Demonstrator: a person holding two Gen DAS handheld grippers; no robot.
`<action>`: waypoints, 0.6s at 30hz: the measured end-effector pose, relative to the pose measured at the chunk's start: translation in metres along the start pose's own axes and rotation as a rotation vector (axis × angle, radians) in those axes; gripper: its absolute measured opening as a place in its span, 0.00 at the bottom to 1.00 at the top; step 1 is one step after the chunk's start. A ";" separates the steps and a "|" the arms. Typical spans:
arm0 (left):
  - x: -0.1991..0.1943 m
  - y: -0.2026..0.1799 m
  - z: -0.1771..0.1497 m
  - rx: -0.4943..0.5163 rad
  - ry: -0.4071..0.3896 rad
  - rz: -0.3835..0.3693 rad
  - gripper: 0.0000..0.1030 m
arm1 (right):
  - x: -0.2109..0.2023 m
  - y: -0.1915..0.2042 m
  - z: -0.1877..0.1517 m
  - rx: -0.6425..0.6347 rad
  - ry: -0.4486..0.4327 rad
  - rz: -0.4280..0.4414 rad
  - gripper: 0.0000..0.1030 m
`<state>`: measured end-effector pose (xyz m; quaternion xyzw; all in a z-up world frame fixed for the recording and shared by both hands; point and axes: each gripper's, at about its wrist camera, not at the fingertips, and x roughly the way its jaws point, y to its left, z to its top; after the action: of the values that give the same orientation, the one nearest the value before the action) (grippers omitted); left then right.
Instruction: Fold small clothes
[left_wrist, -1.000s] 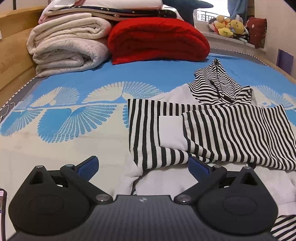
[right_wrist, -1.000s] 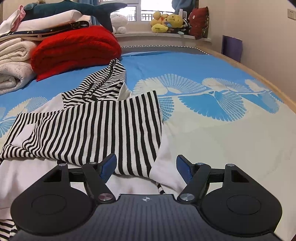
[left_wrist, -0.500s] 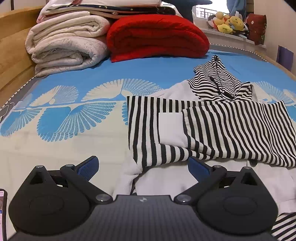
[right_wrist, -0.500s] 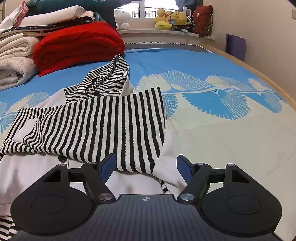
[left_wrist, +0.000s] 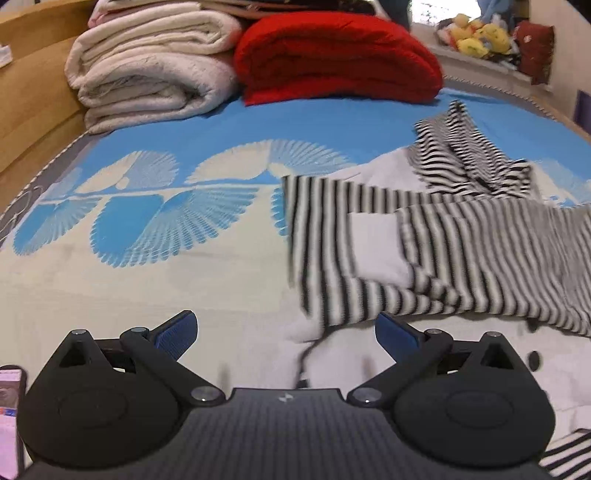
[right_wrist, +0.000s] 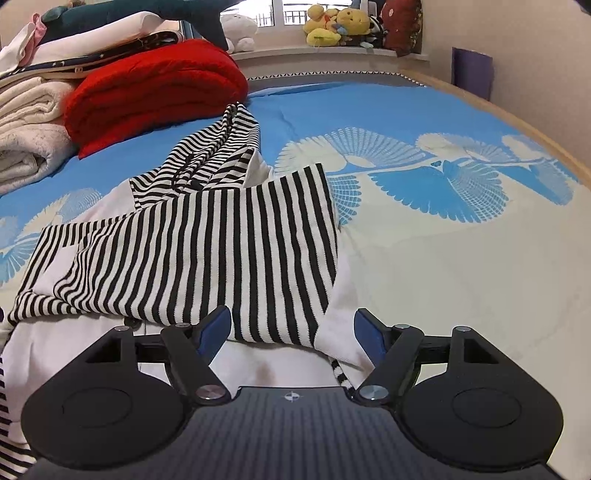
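Observation:
A small black-and-white striped garment with white panels (left_wrist: 461, 254) lies partly folded on the blue-and-cream bedspread (left_wrist: 155, 229). Its striped hood points toward the back. My left gripper (left_wrist: 286, 334) is open and empty, just in front of the garment's near left corner. In the right wrist view the same garment (right_wrist: 207, 258) fills the left half. My right gripper (right_wrist: 291, 330) is open and empty, its jaws straddling the garment's near right corner above the white lower layer.
A red folded blanket (left_wrist: 340, 59) and cream folded blankets (left_wrist: 151, 70) are stacked at the head of the bed. Plush toys (right_wrist: 336, 22) sit on the windowsill. A wooden bed frame (left_wrist: 33, 92) runs along the left. A phone edge (left_wrist: 9, 417) shows at bottom left.
Both grippers have moved forward and closer to the garment's near edge. The left view has shifted left and is motion-blurred. Both jaws stay open.

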<state>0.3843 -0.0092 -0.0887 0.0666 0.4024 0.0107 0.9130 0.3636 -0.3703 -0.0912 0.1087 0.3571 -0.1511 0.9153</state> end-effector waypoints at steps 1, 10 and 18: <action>0.002 0.003 0.001 -0.005 0.007 0.010 1.00 | 0.001 0.001 0.001 -0.001 0.002 0.006 0.73; 0.003 0.006 0.004 -0.021 0.022 -0.009 1.00 | 0.006 0.014 0.000 -0.040 0.015 0.033 0.73; -0.004 0.016 0.008 -0.023 0.003 0.007 1.00 | 0.009 0.000 0.048 0.126 0.024 0.168 0.74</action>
<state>0.3884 0.0053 -0.0781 0.0577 0.4033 0.0187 0.9131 0.3993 -0.3872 -0.0628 0.1972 0.3474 -0.0947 0.9119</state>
